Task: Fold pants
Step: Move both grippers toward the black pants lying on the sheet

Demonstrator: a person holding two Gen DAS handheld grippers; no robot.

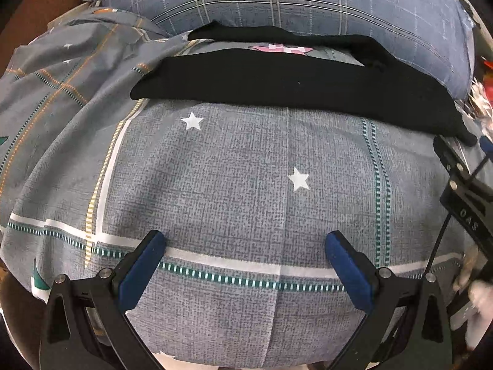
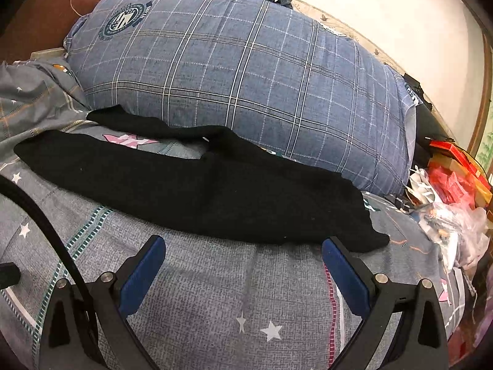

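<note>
The black pants (image 1: 277, 83) lie spread flat across the bed, legs pointing left and waist at the right; they also show in the right wrist view (image 2: 215, 191). My left gripper (image 1: 245, 240) is open and empty, hovering over the grey star-print bedsheet (image 1: 240, 178) in front of the pants. My right gripper (image 2: 243, 248) is open and empty, its right finger just short of the pants' near right corner. The right gripper also shows at the right edge of the left wrist view (image 1: 462, 178).
A large blue plaid pillow (image 2: 246, 71) lies behind the pants. A rumpled grey quilt (image 1: 46, 86) is bunched at the left. Red packets and plastic bags (image 2: 453, 191) are piled at the bed's right side. A black cable (image 2: 46, 222) crosses the left of the right wrist view.
</note>
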